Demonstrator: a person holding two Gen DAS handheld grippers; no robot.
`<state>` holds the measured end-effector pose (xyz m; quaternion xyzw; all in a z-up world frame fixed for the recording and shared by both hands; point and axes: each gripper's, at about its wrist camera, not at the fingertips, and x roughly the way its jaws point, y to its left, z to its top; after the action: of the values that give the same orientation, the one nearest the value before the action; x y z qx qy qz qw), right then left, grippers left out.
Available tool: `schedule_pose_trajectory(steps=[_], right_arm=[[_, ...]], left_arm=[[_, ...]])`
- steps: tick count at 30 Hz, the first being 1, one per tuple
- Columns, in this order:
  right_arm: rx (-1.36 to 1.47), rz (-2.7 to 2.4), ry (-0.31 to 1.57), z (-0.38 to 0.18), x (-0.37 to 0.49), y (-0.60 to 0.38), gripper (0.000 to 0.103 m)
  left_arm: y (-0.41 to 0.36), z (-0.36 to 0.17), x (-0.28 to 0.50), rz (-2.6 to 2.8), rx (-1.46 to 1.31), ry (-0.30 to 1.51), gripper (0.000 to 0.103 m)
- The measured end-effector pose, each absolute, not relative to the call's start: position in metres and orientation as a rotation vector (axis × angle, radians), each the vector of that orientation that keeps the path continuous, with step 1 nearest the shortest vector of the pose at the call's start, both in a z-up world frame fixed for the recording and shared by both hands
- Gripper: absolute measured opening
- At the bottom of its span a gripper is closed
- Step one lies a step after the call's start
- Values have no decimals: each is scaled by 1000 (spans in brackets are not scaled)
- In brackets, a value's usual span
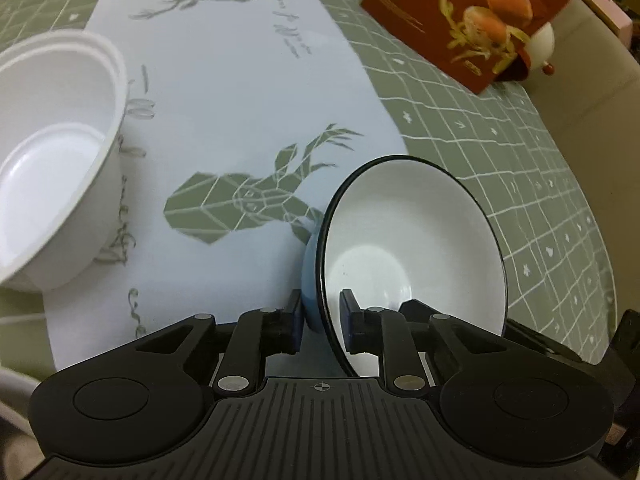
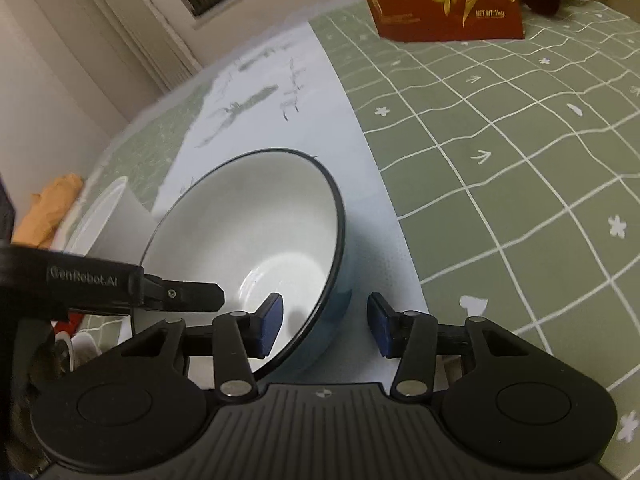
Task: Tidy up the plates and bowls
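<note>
The left claw (image 1: 320, 320) grips the near rim of the blue bowl (image 1: 412, 256), one pad inside, one outside, tilting it on the counter (image 1: 520, 152). The right claw (image 2: 325, 322) is open, straddling the same bowl's rim without pinching. A white bowl (image 1: 56, 152) sits far left; a red box (image 1: 476, 16) stands far right.

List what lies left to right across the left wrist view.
White bowl → deer print on the tablecloth → blue bowl, its rim between the left gripper's fingers → red box at the far right.
</note>
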<state>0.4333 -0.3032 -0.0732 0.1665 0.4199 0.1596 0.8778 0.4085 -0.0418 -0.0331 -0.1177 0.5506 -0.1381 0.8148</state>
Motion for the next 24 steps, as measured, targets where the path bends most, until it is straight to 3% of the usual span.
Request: schedule_pose_trajectory(steps=[6, 10, 19, 21, 22, 24], right_arm=[[373, 317, 986, -65, 463, -300, 52], [305, 330, 1091, -60, 484, -284, 67], [212, 302, 1330, -57, 522, -257, 85], [231, 309, 1345, -59, 525, -256, 93], [256, 330, 1339, -60, 525, -257, 103], [257, 382, 1346, -64, 524, -257, 103]], left_arm=[[-40, -45, 416, -327, -228, 1174, 22], [-32, -49, 425, -363, -258, 1207, 21], [-18, -48, 438, -427, -255, 1210, 18], [-11, -52, 441, -452, -303, 1218, 17], [-10, -54, 442, -459, -318, 1219, 17], [-13, -54, 443, -462, -298, 1217, 15]])
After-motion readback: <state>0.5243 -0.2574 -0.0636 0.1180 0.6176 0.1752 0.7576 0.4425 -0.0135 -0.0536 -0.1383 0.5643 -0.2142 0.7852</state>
